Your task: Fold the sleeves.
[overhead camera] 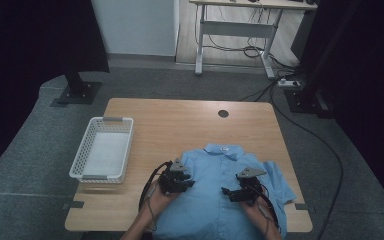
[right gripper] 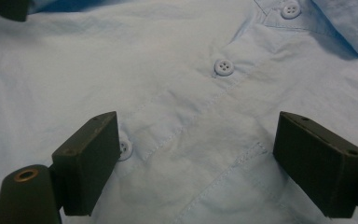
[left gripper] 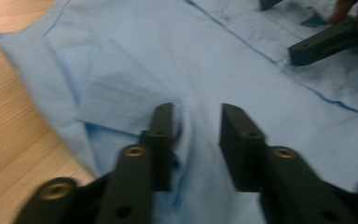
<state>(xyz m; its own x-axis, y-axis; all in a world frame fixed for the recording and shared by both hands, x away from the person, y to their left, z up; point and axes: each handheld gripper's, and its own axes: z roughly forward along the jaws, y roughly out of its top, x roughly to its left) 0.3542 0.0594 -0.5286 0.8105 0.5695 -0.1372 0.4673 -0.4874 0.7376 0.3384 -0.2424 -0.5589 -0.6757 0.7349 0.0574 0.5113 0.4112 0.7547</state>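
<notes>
We are hovering both grippers over the light blue shirt (overhead camera: 215, 200) on the tabletop (overhead camera: 180, 125), left gripper (left gripper: 196, 140) jaws partly apart astride a fabric ridge, right gripper (right gripper: 196, 163) jaws gaping wide, gripping nothing.

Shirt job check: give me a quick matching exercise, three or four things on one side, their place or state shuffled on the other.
1. light blue shirt
2. white mesh basket
3. left gripper
4. right gripper

a. at the table's left edge
b. jaws wide apart over the button placket
c. spread front-up, collar away from the person
d. jaws part-open, a fabric ridge between them

Pairs: 1-c, 2-a, 3-d, 4-b
</notes>
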